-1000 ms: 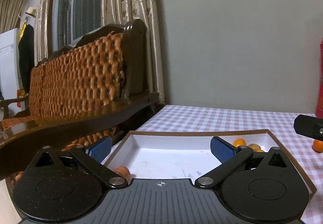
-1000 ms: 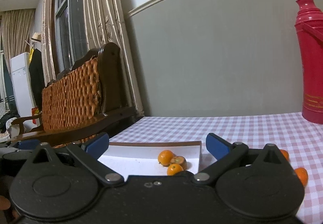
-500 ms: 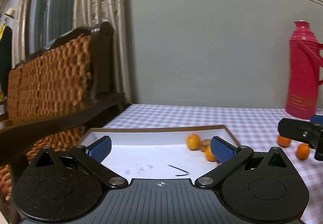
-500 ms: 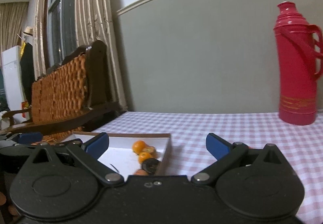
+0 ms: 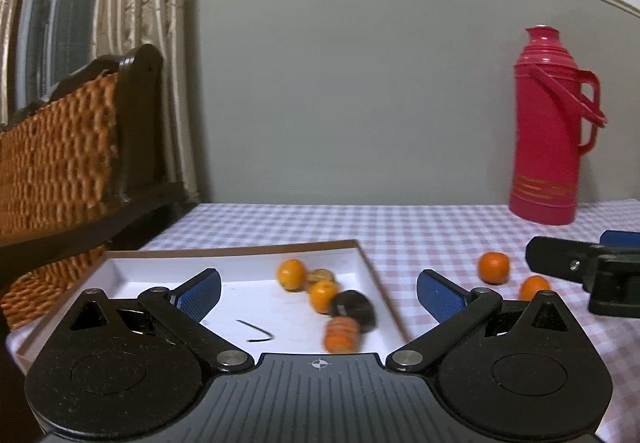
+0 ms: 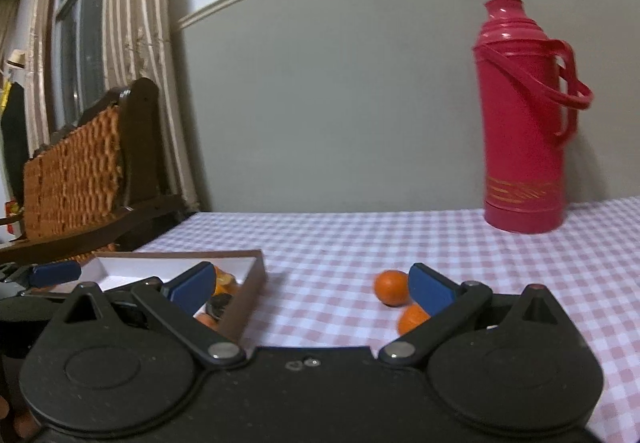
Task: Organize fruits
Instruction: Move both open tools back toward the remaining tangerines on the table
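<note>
A shallow white box with a brown rim (image 5: 362,249) lies on the checked tablecloth; it also shows in the right wrist view (image 6: 256,275). Inside it lie several small oranges (image 5: 292,274) and a dark fruit (image 5: 356,310). Two loose oranges (image 5: 494,267) (image 5: 535,288) sit on the cloth to the right of the box; the right wrist view shows them as well (image 6: 391,287) (image 6: 412,319). My left gripper (image 5: 319,293) is open and empty above the box. My right gripper (image 6: 310,285) is open and empty, the loose oranges by its right finger.
A red thermos (image 5: 550,127) stands at the back right of the table (image 6: 400,235). A wooden chair with a woven back (image 5: 72,147) stands at the left edge. A grey wall is behind. A small black bent piece (image 5: 256,333) lies in the box.
Both grippers have swung to the right, away from the chair. The thermos and the loose oranges have come into view. Both stay open.
</note>
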Tool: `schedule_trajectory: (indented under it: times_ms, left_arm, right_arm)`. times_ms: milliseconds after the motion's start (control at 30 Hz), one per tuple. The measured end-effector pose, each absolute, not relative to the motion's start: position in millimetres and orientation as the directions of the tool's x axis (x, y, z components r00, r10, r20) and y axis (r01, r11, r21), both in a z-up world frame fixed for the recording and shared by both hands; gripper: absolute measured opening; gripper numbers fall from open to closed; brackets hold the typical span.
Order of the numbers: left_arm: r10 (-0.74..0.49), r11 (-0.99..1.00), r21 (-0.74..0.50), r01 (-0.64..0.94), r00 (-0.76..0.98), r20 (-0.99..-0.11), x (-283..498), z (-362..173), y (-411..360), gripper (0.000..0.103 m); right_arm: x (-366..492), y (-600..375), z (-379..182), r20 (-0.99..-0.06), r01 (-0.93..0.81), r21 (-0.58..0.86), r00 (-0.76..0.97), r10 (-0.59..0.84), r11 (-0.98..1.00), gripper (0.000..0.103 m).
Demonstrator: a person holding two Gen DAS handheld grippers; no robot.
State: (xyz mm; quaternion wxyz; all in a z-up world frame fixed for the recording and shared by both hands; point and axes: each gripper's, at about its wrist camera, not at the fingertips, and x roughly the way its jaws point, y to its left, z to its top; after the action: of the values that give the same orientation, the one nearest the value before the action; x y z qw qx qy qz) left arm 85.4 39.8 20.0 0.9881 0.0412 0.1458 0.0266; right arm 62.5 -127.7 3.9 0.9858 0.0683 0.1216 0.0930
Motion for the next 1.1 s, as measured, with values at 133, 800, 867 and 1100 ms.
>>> schedule_trajectory:
  times_ms: [133,800,867,1100]
  left_arm:
    - [0.032,0.996,0.085,-0.007,0.956,-0.293,86.8,18.2,27.5,0.103]
    - [-0.065,0.991,0.094,0.097,0.952,-0.298,103.6,9.7,-26.5,0.103]
    - [-0.069,0.990,0.094,0.102,0.950,-0.304,106.0,8.5,-28.6,0.103]
    - [-0.049,0.990,0.111,0.090,0.944,-0.327,115.6,4.9,-34.3,0.103]
  right_arm:
    - [61.0,-139.0,1.0,-0.248,-0.134,0.151,0.954,0.169,0.979,0.097]
    - [62.3,-187.2,-17.0,-0.316,0.001,0.146,0.948,0.046,0.989,0.082]
    - [65.4,-189.6,-19.1,-0.327,0.007,0.149,0.944,0.042,0.989,0.078]
    - [76.9,-193.7,-24.3,-0.363,0.018,0.168,0.931,0.045,0.986,0.074]
